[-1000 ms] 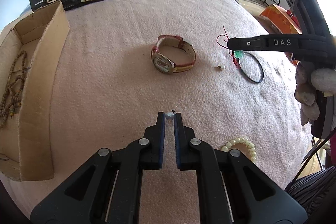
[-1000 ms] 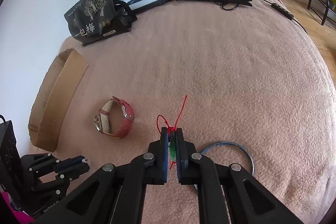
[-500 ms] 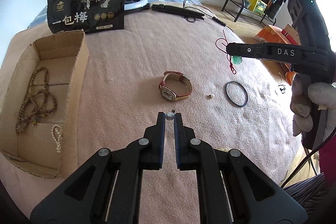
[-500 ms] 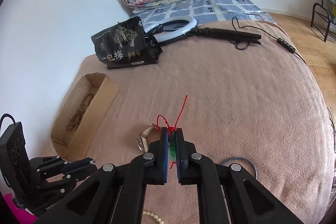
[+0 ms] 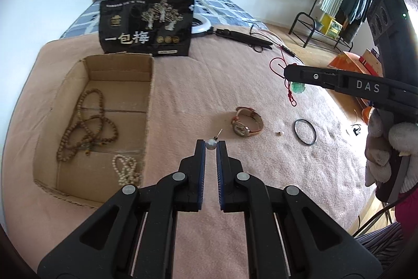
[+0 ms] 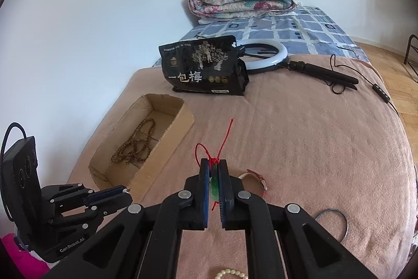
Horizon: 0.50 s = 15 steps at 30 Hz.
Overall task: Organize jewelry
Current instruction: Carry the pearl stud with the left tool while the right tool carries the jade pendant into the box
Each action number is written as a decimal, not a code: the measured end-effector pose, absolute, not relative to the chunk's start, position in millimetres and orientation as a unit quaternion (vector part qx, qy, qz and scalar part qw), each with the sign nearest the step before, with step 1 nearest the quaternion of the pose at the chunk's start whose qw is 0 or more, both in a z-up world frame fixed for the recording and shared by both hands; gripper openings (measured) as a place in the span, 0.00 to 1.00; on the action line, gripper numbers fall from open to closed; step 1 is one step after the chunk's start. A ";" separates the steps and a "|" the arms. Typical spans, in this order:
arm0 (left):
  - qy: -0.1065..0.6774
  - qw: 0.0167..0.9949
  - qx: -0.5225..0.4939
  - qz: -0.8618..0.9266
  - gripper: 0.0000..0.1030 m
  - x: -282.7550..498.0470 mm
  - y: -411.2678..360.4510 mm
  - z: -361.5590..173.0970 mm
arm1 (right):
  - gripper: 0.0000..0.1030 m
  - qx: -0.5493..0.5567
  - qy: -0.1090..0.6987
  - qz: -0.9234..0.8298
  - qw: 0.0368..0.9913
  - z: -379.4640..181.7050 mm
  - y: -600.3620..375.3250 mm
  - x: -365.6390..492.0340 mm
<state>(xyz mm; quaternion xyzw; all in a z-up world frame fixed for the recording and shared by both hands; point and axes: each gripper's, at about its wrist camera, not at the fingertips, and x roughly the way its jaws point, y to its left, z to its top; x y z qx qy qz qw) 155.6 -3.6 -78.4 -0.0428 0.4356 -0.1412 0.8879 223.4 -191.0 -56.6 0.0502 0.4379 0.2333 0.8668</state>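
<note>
Above a pink blanket, the left hand-held gripper pinches a pearl earring; the right hand-held gripper clamps a red-corded green pendant. A cardboard box holding bead necklaces sits left.

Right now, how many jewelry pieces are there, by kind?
Earring: 2, held, loose
Watch: 1
Bangle: 1
Pendant: 1
Wooden beads: 1
Pearl strand: 2, boxed, loose
Total: 8
</note>
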 end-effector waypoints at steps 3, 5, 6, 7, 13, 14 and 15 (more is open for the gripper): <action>0.433 0.891 -0.052 -0.128 0.06 153.3 14.3 -76.0 | 0.04 0.048 0.434 0.246 0.865 -53.6 -174.5 222.5; 0.431 0.893 -0.056 -0.118 0.06 151.5 26.1 -74.7 | 0.04 0.047 0.430 0.255 0.865 -51.8 -161.8 222.3; 0.430 0.894 -0.059 -0.112 0.06 151.0 33.2 -74.1 | 0.04 0.046 0.428 0.258 0.865 -51.3 -156.5 222.3; 0.429 0.895 -0.062 -0.107 0.06 150.0 39.8 -74.2 | 0.04 0.045 0.427 0.262 0.864 -51.3 -150.0 222.9; 0.432 0.896 -0.078 -0.071 0.06 147.9 79.2 -79.5 | 0.04 0.042 0.423 0.290 0.858 -53.2 -110.9 226.3; 0.434 0.895 -0.080 -0.065 0.06 147.7 84.7 -80.9 | 0.04 0.042 0.423 0.293 0.856 -54.1 -104.8 226.9; 0.436 0.894 -0.084 -0.059 0.06 148.1 90.7 -82.7 | 0.04 0.040 0.423 0.297 0.855 -55.6 -97.0 228.8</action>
